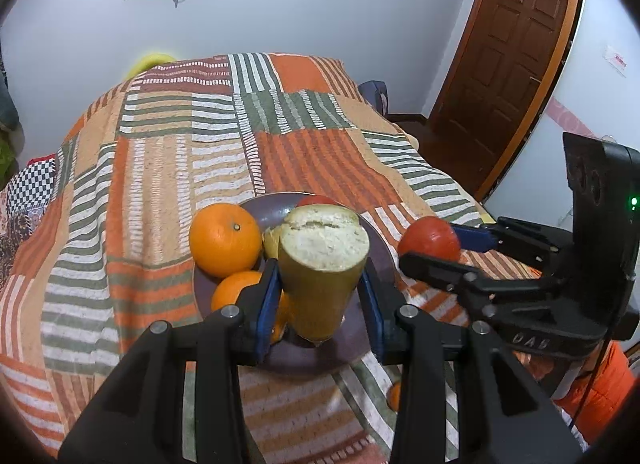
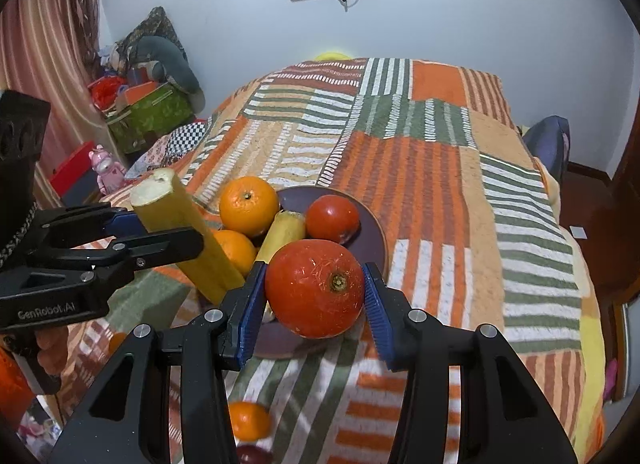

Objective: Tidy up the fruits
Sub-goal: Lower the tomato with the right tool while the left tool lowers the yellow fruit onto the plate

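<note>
A dark purple plate (image 1: pixel 272 211) (image 2: pixel 370 223) lies on the striped bed cover. On it are two oranges (image 1: pixel 225 239) (image 2: pixel 249 205), a cut yellow stalk piece (image 2: pixel 286 232) and a red tomato (image 2: pixel 333 219). My left gripper (image 1: pixel 320 296) is shut on a long yellow-green cut stalk (image 1: pixel 322 260) (image 2: pixel 180 227), held tilted over the plate's near left side. My right gripper (image 2: pixel 316 304) is shut on a large red tomato (image 2: pixel 314 288) (image 1: pixel 430 238), held over the plate's near edge.
A loose orange (image 2: pixel 249 420) (image 1: pixel 394 396) and a dark red fruit (image 2: pixel 254 456) lie on the cover near me. The bed cover (image 2: pixel 420 167) stretches ahead. Boxes and cushions (image 2: pixel 148 103) stand left of the bed, a wooden door (image 1: pixel 516 51) at right.
</note>
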The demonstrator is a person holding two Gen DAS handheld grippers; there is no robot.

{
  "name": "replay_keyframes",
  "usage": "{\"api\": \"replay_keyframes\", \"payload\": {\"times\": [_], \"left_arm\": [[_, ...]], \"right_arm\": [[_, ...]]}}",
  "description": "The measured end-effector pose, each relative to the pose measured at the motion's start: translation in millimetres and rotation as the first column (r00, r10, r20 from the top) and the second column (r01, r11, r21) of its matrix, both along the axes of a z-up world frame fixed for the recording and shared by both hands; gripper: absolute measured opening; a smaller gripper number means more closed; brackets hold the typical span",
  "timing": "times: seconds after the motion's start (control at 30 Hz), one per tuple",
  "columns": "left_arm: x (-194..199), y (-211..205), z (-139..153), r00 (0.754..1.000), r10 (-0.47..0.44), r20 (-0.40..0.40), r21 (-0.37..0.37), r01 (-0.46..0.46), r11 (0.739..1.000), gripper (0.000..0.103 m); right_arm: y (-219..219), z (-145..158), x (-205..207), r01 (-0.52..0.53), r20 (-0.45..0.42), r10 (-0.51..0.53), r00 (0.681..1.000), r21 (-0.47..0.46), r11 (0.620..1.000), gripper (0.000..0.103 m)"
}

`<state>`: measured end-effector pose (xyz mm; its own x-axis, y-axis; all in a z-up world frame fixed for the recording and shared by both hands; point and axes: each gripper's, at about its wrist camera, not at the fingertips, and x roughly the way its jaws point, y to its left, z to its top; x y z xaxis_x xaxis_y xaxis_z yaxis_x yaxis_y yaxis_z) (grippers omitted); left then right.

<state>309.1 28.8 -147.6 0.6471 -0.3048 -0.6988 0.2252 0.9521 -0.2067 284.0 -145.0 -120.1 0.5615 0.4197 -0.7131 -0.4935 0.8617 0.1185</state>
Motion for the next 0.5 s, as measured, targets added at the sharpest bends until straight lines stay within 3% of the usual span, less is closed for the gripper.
{"api": "replay_keyframes", "payload": {"times": [0.5], "left_arm": [[64.7, 28.3, -24.6, 0.994, 0.07, -0.087, -0.166, -0.084, 0.983, 0.038]], "right_arm": [[25.1, -37.4, 47.2, -0.035, -0.075, 0.03, 0.997, -0.069, 0.997, 0.044]]}}
